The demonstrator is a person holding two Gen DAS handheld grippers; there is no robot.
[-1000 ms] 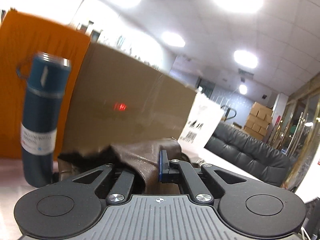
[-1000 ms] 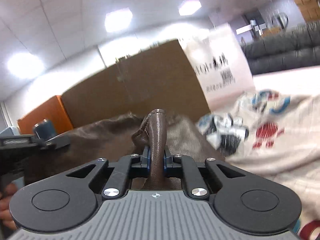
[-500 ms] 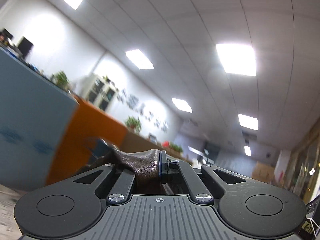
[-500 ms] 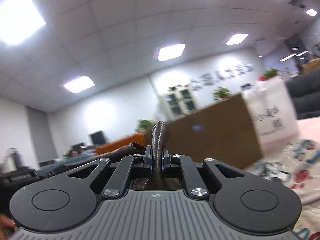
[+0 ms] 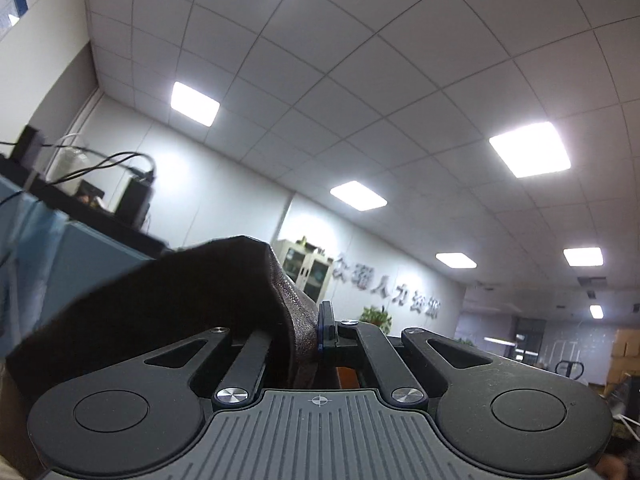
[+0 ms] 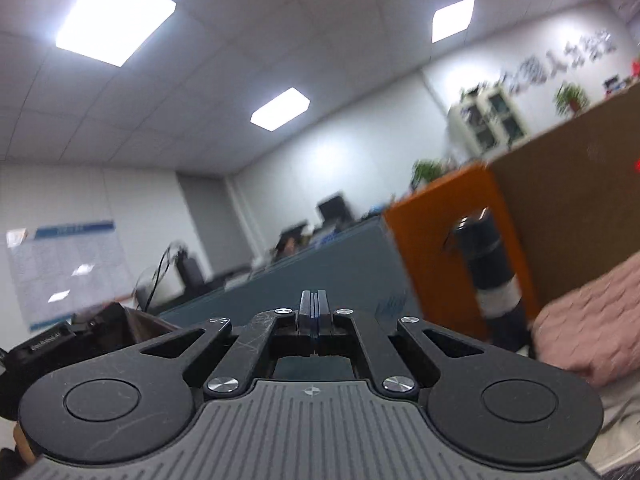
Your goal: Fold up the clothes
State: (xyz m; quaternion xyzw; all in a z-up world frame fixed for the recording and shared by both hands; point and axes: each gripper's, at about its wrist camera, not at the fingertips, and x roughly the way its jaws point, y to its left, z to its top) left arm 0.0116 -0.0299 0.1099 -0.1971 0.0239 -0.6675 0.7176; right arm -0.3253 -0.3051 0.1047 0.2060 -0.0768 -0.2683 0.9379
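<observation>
Wall lettering is unreadable. Left gripper (image 5: 320, 330) is clamped on a dark brown garment (image 5: 192, 300) draping leftward; right gripper (image 6: 314, 312) is closed, empty.

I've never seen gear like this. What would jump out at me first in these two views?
In the left view, a dark brown garment is pinched in the shut left gripper and drapes leftwards. The right gripper is shut on nothing. To its right a dark flask stands before an orange panel, beside a pink cloth.
</observation>
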